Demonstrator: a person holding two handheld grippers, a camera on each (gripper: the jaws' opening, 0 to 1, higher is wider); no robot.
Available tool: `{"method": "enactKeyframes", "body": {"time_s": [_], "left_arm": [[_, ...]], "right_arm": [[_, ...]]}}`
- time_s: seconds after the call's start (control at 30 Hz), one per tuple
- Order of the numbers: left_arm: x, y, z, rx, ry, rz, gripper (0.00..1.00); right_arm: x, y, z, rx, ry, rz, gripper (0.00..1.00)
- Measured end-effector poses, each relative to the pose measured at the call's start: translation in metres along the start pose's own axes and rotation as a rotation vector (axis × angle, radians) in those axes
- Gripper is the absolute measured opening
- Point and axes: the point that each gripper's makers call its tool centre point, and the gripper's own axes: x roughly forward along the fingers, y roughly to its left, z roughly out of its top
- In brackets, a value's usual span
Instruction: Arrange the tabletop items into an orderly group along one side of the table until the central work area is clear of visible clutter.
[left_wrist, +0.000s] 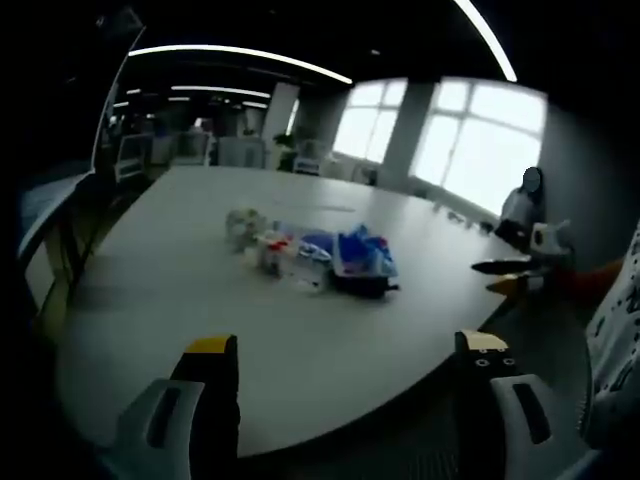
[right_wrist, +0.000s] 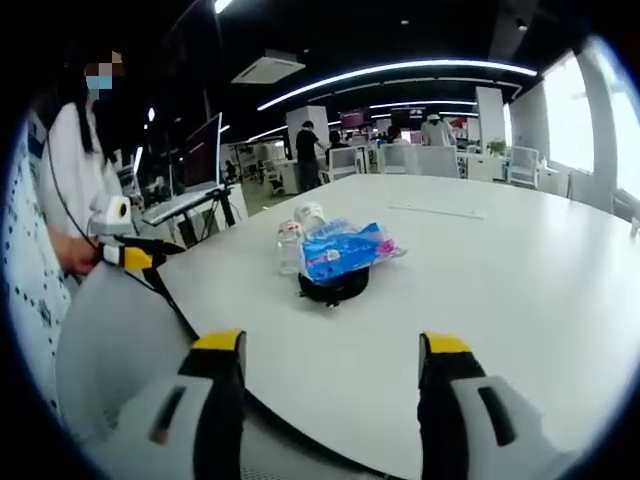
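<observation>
White laminate covers the large surface (left_wrist: 200, 260), and the clutter sits in one loose cluster near its middle, well away from every edge. In the left gripper view the cluster reads as a blue plastic packet (left_wrist: 362, 252) lying over a dark round object, with a few small clear bottles (left_wrist: 275, 250) just beside it and a pale crumpled item (left_wrist: 243, 226) at the far end. In the right gripper view the same blue packet (right_wrist: 345, 250) rests on top of a black round base (right_wrist: 335, 285), with the small bottles (right_wrist: 292, 240) touching or just behind it.

The left claw (left_wrist: 345, 365) hangs short of the near edge of the surface, jaws spread wide and holding nothing. The right claw (right_wrist: 332, 365) stands at its own edge, likewise spread and empty. The other gripper appears at the side of each view, held close to the person's patterned sleeve.

The deciding relation: the cluster lies straight ahead of both claws and well apart from each. From the left claw its long axis runs roughly crosswise, bottles to one end and packet to the other. The right claw seems slightly nearer, facing the packet and black base head-on. In my judgement no item has yet been moved to a side; the task stands at its start, with a long forward reach required first.
</observation>
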Motion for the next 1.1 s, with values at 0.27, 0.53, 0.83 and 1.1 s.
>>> {"method": "enactKeyframes", "body": {"time_s": [0.27,0.53,0.83,1.1], "left_arm": [[0.0,0.0,-0.001,0.003,0.009,-0.001,0.86],[0.0,-0.002,-0.001,0.001,0.016,-0.004,0.85],[-0.002,-0.001,-0.001,0.001,0.029,0.007,0.85],[-0.01,0.006,0.015,0.015,0.013,0.05,0.82]], "right_arm": [[0.0,0.001,0.001,0.009,-0.006,0.002,0.69],[0.001,0.002,0.003,0.003,-0.01,0.008,0.69],[-0.002,-0.002,0.009,-0.002,-0.02,0.014,0.68],[-0.005,-0.014,0.036,-0.021,-0.066,0.011,0.65]]}}
